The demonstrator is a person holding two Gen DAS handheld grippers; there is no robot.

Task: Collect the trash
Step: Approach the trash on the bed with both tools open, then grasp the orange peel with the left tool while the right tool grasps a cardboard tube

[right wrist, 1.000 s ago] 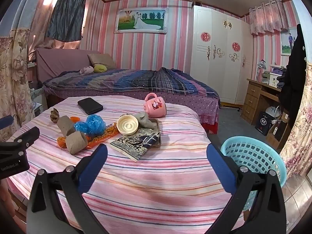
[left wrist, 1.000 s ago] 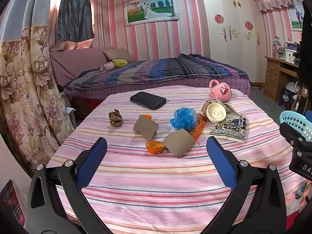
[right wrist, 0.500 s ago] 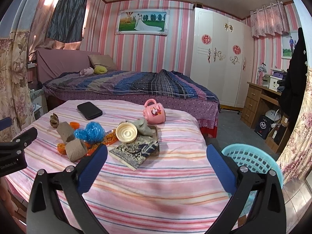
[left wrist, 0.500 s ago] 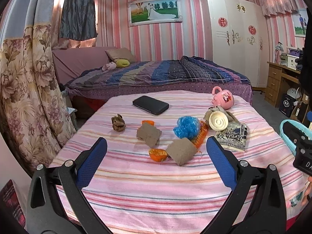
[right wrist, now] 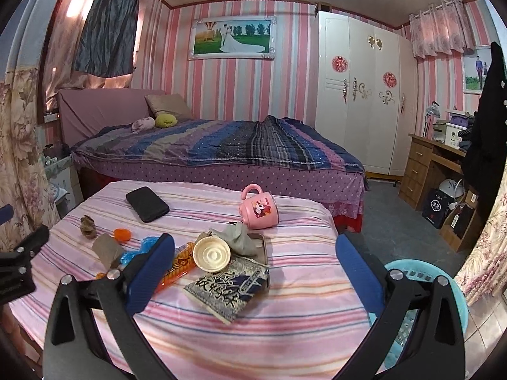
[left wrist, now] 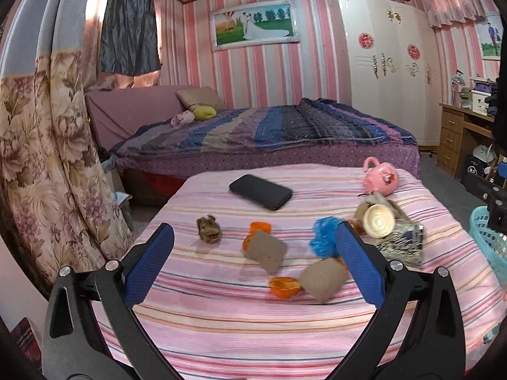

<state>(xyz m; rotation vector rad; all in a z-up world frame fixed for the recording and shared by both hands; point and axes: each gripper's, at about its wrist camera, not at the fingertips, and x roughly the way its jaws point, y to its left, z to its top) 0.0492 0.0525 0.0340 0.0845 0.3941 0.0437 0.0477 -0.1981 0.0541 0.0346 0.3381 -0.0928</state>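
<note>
Trash lies scattered across the striped table (left wrist: 221,323) in front of me: a crumpled brown wad (left wrist: 208,228), two brown cardboard pieces (left wrist: 265,249) and (left wrist: 322,279), orange peel (left wrist: 284,285), a crumpled blue bag (left wrist: 326,237), an orange snack wrapper (right wrist: 180,265) and a cream plastic lid (right wrist: 211,256). My left gripper (left wrist: 253,266) hangs above the near edge with its jaws spread wide and nothing between them; my right gripper (right wrist: 255,269) is equally wide and empty. The turquoise basket (right wrist: 424,277), which I take for the bin, stands on the floor just off the table's right side.

My worry is mixing things up. The black phone (left wrist: 260,191), the pink mug (right wrist: 260,210) and the patterned pouch (right wrist: 228,288) sit among the rubbish, and the lid leans right against the pouch and a grey cloth (right wrist: 237,239), so a careless close could drag a keeper along. Peel is slippery and low; I may pinch tablecloth instead and tug everything. The flat cardboard could slide away under a shallow approach, and light scraps may fall short of the basket.
</note>
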